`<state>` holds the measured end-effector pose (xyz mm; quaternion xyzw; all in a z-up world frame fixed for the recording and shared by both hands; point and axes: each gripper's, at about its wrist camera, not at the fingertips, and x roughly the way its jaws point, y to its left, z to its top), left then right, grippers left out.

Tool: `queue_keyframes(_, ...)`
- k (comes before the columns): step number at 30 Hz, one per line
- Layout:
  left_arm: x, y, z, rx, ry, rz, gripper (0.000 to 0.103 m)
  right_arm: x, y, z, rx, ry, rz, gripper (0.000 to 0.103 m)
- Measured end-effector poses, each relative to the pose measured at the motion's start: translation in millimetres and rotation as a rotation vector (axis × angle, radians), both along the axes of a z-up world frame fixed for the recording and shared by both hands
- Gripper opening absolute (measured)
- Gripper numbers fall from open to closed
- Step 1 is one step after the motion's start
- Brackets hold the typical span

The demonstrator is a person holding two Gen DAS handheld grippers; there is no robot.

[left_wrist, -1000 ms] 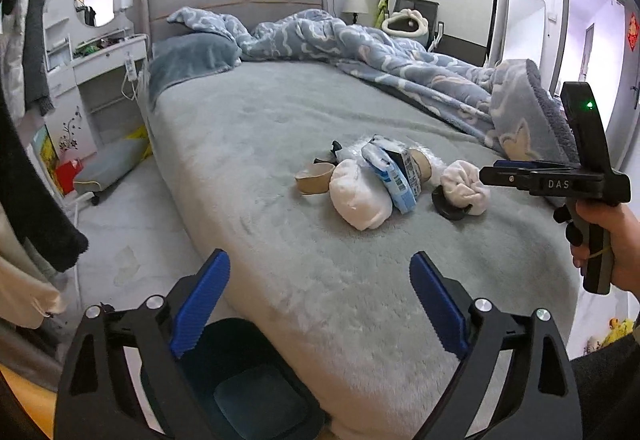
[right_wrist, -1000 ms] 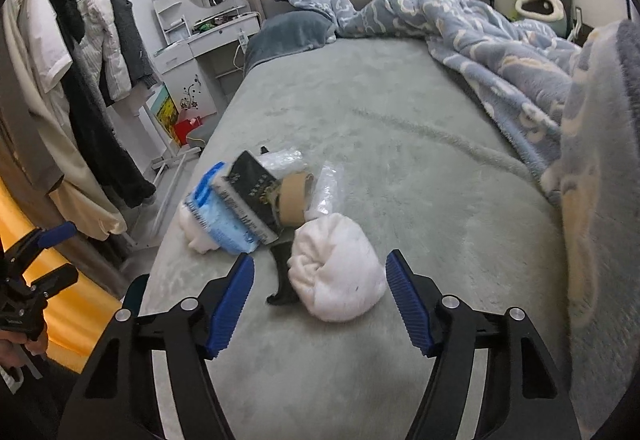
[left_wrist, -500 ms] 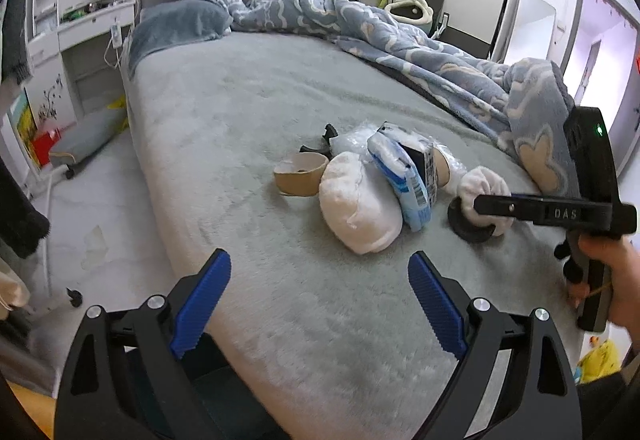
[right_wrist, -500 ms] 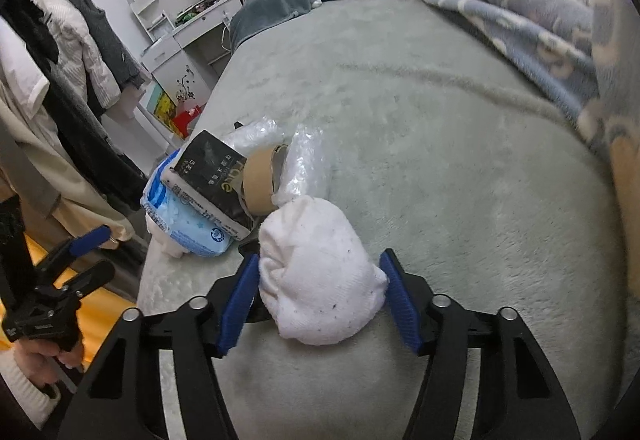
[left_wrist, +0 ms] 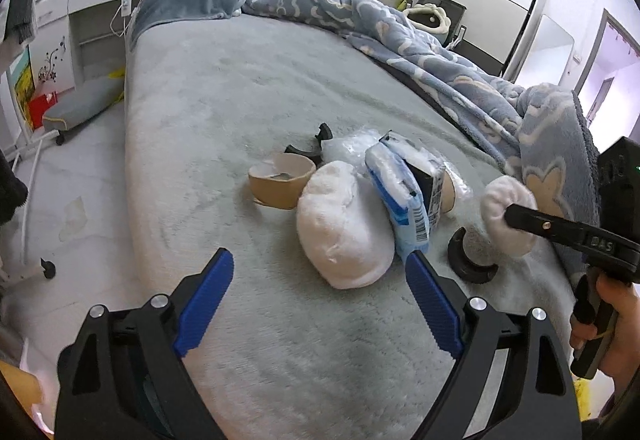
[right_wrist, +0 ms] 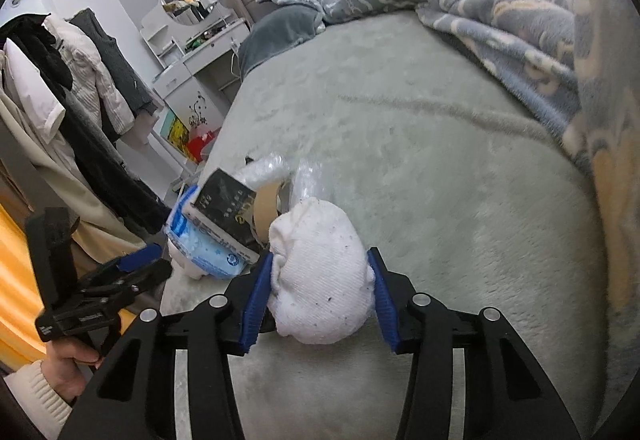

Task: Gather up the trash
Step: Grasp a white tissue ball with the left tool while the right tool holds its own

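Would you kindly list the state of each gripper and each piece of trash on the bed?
Right gripper: shut on the small white wad.
Left gripper: open, empty.
Small white wad: clamped between the pads.
Large white wad: lying loose.
Cardboard ring: on its edge, hollow.
Blue tissue pack: propped on edge.
Black box: leaning on the pack.

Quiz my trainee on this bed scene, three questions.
1. True or false: the right tongs grip a white bundle.
2. The left tongs are: A open and empty; B shut on a book; C holding a bag.
3. Fill in: the black ring lies on the ___.
Key: 1 true; 2 A; 3 bed.
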<state>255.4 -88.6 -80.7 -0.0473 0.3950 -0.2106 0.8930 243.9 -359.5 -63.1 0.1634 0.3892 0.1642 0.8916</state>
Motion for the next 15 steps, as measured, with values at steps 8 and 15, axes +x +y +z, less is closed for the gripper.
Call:
queue_keyframes(8, 14.7, -7.4, -11.4, -0.025, 0.044, 0.026, 0.077, -3.8, -2.0, 12.1, 0.017, -0.034, 0.004, 0.048)
queue_keyframes(15, 19.6, -14.4, -11.7, -0.086, 0.057, -0.015, 0.055, -0.8, 3.6, 25.2, 0.028, -0.064, 0.025, 0.048)
